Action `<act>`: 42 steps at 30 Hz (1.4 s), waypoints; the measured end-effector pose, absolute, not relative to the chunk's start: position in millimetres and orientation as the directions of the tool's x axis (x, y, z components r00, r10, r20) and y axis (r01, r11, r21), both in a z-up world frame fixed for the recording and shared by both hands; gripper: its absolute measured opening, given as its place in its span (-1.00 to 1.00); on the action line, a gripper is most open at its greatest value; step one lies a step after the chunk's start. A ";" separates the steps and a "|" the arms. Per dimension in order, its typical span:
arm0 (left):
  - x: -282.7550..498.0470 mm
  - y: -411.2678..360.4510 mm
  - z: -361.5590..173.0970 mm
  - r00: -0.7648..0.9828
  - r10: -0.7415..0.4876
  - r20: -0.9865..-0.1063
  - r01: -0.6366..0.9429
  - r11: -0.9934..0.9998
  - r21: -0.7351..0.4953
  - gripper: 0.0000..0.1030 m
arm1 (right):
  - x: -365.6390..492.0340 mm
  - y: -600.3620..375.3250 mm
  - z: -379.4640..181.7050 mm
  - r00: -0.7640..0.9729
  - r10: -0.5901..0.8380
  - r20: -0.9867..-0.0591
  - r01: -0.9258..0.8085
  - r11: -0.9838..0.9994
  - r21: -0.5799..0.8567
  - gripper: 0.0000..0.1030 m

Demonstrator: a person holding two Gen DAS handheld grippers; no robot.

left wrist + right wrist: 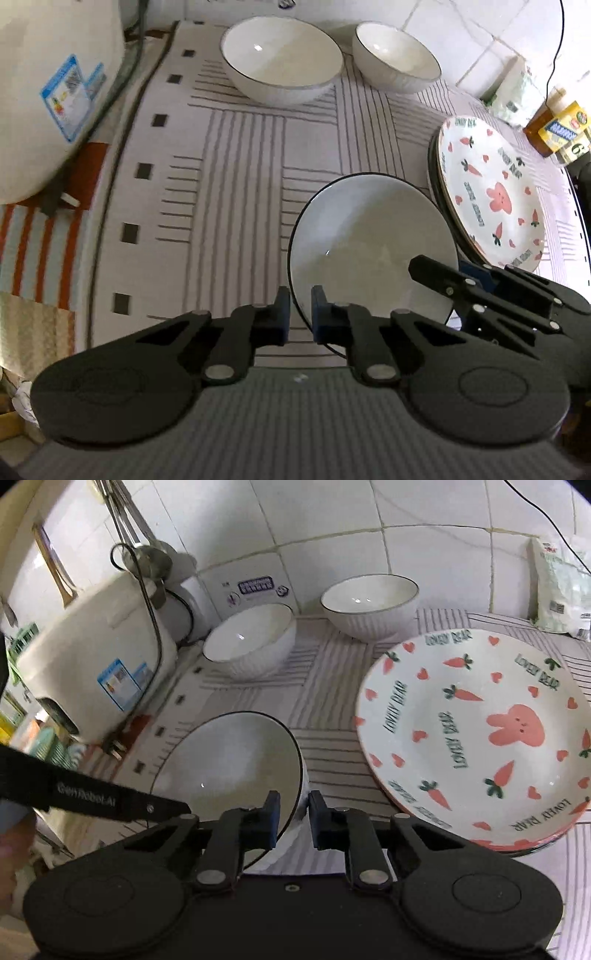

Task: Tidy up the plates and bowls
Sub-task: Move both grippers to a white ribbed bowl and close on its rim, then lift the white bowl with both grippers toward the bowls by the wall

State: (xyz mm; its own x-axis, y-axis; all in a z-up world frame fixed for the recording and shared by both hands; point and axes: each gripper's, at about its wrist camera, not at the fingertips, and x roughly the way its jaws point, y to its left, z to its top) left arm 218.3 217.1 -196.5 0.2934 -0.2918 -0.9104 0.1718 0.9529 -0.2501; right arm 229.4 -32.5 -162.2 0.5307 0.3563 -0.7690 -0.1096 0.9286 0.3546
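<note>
Both grippers hold one white bowl with a dark rim (369, 243) (229, 760). My left gripper (300, 314) is shut on its near left rim, one finger inside, one outside. My right gripper (293, 821) is shut on the bowl's right rim; it also shows in the left wrist view (461, 280). Two more white bowls stand at the back: a left one (280, 59) (251, 642) and a right one (395, 55) (369, 605). A stack of plates topped by a carrot and rabbit plate (491, 192) (480, 734) lies right of the held bowl.
A white rice cooker (51, 85) (92, 664) stands at the left on the striped mat (236, 192). A tiled wall (332, 524) closes the back. A white packet (561, 587) and a yellow and brown box (554, 129) sit at the back right.
</note>
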 end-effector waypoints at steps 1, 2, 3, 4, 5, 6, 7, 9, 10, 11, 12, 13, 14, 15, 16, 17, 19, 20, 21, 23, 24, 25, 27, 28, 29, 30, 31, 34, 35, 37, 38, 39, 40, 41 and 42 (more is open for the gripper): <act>219.0 221.7 -194.1 0.299 -0.293 -0.908 0.163 0.953 -0.254 -0.80 | 231.6 -28.7 -159.9 0.528 0.361 -0.769 -0.122 0.928 0.352 -0.60; 220.2 225.7 -191.9 0.304 -0.292 -0.907 0.159 0.954 -0.254 -0.80 | 233.8 -24.7 -157.9 0.527 0.362 -0.769 -0.134 0.929 0.345 -0.60; 222.0 229.2 -189.8 0.310 -0.290 -0.905 0.160 0.955 -0.251 -0.80 | 236.6 -20.4 -155.8 0.528 0.365 -0.767 -0.148 0.929 0.341 -0.60; 224.0 231.8 -188.4 0.315 -0.289 -0.904 0.160 0.955 -0.249 -0.80 | 239.2 -17.0 -154.5 0.529 0.368 -0.765 -0.156 0.928 0.339 -0.60; 226.5 234.3 -187.6 0.319 -0.286 -0.903 0.156 0.956 -0.248 -0.80 | 242.4 -14.3 -153.5 0.528 0.372 -0.763 -0.164 0.927 0.338 -0.60; 229.6 235.9 -187.5 0.322 -0.282 -0.904 0.153 0.958 -0.244 -0.80 | 247.0 -11.9 -152.9 0.529 0.376 -0.761 -0.169 0.925 0.340 -0.60; 232.7 236.6 -187.8 0.321 -0.276 -0.906 0.153 0.959 -0.239 -0.80 | 250.8 -10.5 -152.8 0.529 0.381 -0.759 -0.171 0.923 0.344 -0.60; 238.2 235.9 -189.6 0.321 -0.267 -0.909 0.158 0.961 -0.227 -0.80 | 259.0 -7.3 -153.7 0.525 0.384 -0.759 -0.178 0.922 0.343 -0.60; 240.5 235.0 -190.0 0.318 -0.263 -0.911 0.158 0.962 -0.223 -0.80 | 263.5 -5.9 -155.2 0.521 0.382 -0.763 -0.180 0.923 0.339 -0.60; 243.0 234.2 -190.6 0.315 -0.259 -0.913 0.158 0.963 -0.219 -0.79 | 266.5 -5.0 -156.4 0.518 0.379 -0.766 -0.181 0.925 0.335 -0.60; 245.2 233.2 -191.2 0.314 -0.256 -0.915 0.161 0.963 -0.214 -0.79 | 268.9 -3.7 -157.6 0.515 0.377 -0.769 -0.182 0.925 0.332 -0.60; 247.8 232.3 -192.1 0.311 -0.251 -0.917 0.164 0.964 -0.209 -0.79 | 271.8 -3.4 -159.4 0.510 0.377 -0.773 -0.177 0.926 0.334 -0.59; 250.0 231.1 -193.3 0.307 -0.247 -0.919 0.167 0.965 -0.204 -0.79 | 274.5 -3.1 -160.7 0.507 0.375 -0.776 -0.172 0.926 0.336 -0.59; 252.9 230.2 -195.0 0.303 -0.246 -0.921 0.170 0.965 -0.201 -0.79 | 276.5 -3.1 -161.7 0.507 0.375 -0.776 -0.167 0.926 0.338 -0.59; 255.2 229.2 -197.1 0.297 -0.243 -0.923 0.169 0.965 -0.199 -0.79 | 278.6 -2.7 -162.6 0.509 0.372 -0.776 -0.163 0.927 0.338 -0.59; 257.6 228.5 -199.6 0.291 -0.240 -0.926 0.164 0.966 -0.198 -0.79 | 280.2 -2.2 -163.7 0.508 0.366 -0.780 -0.161 0.930 0.332 -0.59; 261.5 227.1 -204.8 0.274 -0.238 -0.932 0.157 0.967 -0.200 -0.79 | 283.2 0.8 -166.8 0.505 0.350 -0.789 -0.163 0.936 0.311 -0.59; 262.7 226.7 -207.2 0.265 -0.237 -0.935 0.153 0.967 -0.202 -0.79 | 284.4 2.0 -168.4 0.503 0.342 -0.793 -0.164 0.939 0.301 -0.59; 263.0 226.3 -208.2 0.262 -0.237 -0.936 0.151 0.968 -0.203 -0.79 | 285.8 2.9 -170.6 0.501 0.336 -0.797 -0.166 0.942 0.293 -0.59; 264.5 226.2 -206.8 0.256 -0.243 -0.936 0.149 0.966 -0.210 -0.78 | 287.3 3.0 -173.7 0.495 0.334 -0.802 -0.167 0.942 0.289 -0.53; 265.7 226.9 -205.9 0.252 -0.247 -0.936 0.140 0.966 -0.217 -0.77 | 287.2 2.5 -173.5 0.498 0.337 -0.799 -0.166 0.941 0.294 -0.47; 266.7 227.5 -205.0 0.251 -0.248 -0.936 0.129 0.967 -0.222 -0.76 | 286.7 2.1 -172.1 0.507 0.333 -0.795 -0.159 0.943 0.293 -0.24; 266.7 229.0 -199.3 0.257 -0.242 -0.936 0.116 0.969 -0.219 -0.74 | 283.3 1.2 -164.9 0.528 0.345 -0.776 -0.168 0.938 0.303 0.05; 266.1 229.7 -194.6 0.262 -0.236 -0.936 0.117 0.970 -0.212 -0.72 | 279.9 -0.4 -159.2 0.548 0.356 -0.757 -0.177 0.934 0.311 0.13; 264.5 230.2 -189.1 0.271 -0.229 -0.935 0.120 0.972 -0.203 -0.69 | 276.7 -1.9 -152.8 0.565 0.354 -0.746 -0.181 0.934 0.307 0.15; 263.0 230.9 -183.1 0.279 -0.227 -0.933 0.124 0.972 -0.199 -0.65 | 274.3 -2.9 -147.6 0.576 0.347 -0.740 -0.183 0.937 0.296 0.16; 261.8 232.3 -177.8 0.285 -0.226 -0.932 0.125 0.972 -0.198 -0.57 | 270.9 -4.4 -140.9 0.591 0.337 -0.733 -0.188 0.941 0.281 0.19; 257.8 235.7 -159.3 0.310 -0.219 -0.925 0.130 0.974 -0.187 -0.38 | 263.9 -9.1 -124.5 0.617 0.321 -0.719 -0.190 0.947 0.260 0.23; 256.5 236.4 -152.0 0.325 -0.215 -0.921 0.136 0.974 -0.179 -0.35 | 262.2 -11.3 -119.5 0.623 0.319 -0.715 -0.191 0.947 0.257 0.23; 253.8 235.5 -138.0 0.351 -0.197 -0.915 0.153 0.976 -0.152 -0.29 | 256.9 -15.7 -107.5 0.642 0.309 -0.701 -0.193 0.951 0.243 0.24; 253.6 235.0 -132.3 0.359 -0.191 -0.914 0.160 0.977 -0.142 -0.26 | 254.9 -17.0 -101.6 0.652 0.305 -0.694 -0.196 0.952 0.235 0.24; 254.1 235.1 -126.9 0.358 -0.182 -0.916 0.166 0.978 -0.130 -0.21 | 253.0 -18.2 -97.0 0.660 0.302 -0.688 -0.198 0.953 0.228 0.25; 254.2 235.4 -121.1 0.358 -0.178 -0.917 0.172 0.978 -0.122 -0.21 | 251.3 -19.1 -91.2 0.669 0.298 -0.681 -0.200 0.955 0.220 0.26; 253.5 236.6 -114.7 0.366 -0.184 -0.912 0.179 0.976 -0.125 -0.21 | 250.0 -19.8 -85.1 0.674 0.294 -0.677 -0.204 0.956 0.212 0.26; 253.2 237.9 -108.4 0.372 -0.189 -0.909 0.185 0.974 -0.127 -0.20 | 248.5 -20.8 -78.9 0.678 0.295 -0.673 -0.212 0.956 0.205 0.28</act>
